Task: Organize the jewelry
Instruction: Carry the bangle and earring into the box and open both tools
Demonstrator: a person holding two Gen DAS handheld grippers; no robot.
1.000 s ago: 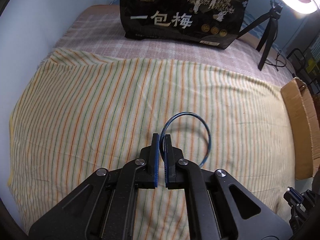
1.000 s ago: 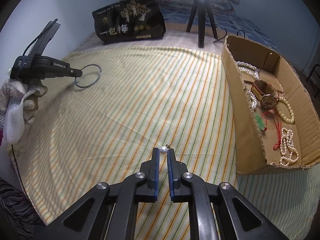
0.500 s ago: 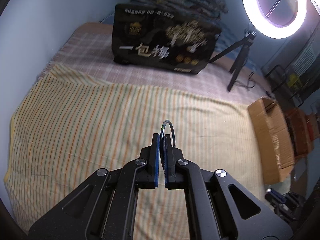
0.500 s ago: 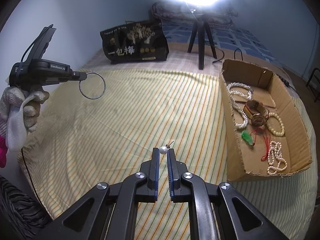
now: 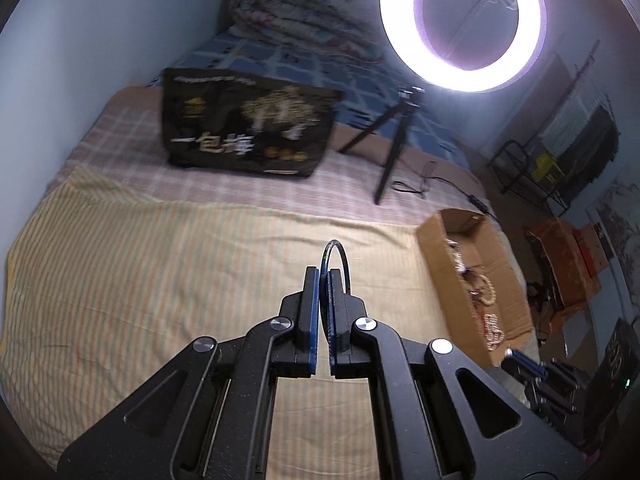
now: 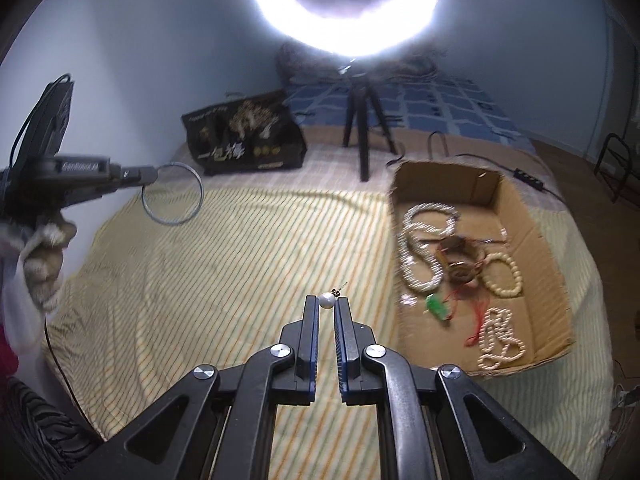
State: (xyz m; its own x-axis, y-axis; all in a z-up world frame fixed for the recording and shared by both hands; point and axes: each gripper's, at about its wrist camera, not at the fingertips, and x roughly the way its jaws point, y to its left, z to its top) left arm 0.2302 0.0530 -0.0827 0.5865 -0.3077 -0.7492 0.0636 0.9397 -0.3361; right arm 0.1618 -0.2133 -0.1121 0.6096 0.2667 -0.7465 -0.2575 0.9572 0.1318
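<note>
Glossy pearl (image 6: 326, 300), thin metal bangle (image 6: 173, 193), matt corrugated cardboard box (image 6: 536, 248) (striped woven cloth (image 6: 224, 280) beneath)

Left tool (image 5: 325, 276) pinches a thin bangle (image 5: 338, 258).

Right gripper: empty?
No, the right gripper pinches a pearl earring between its fingertips, above the striped sheet.

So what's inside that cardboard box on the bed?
The cardboard box holds pearl necklaces, a cream bead bracelet, a green pendant on red cord and a brownish piece, too blurred to identify. Anything beneath them is hidden.
</note>
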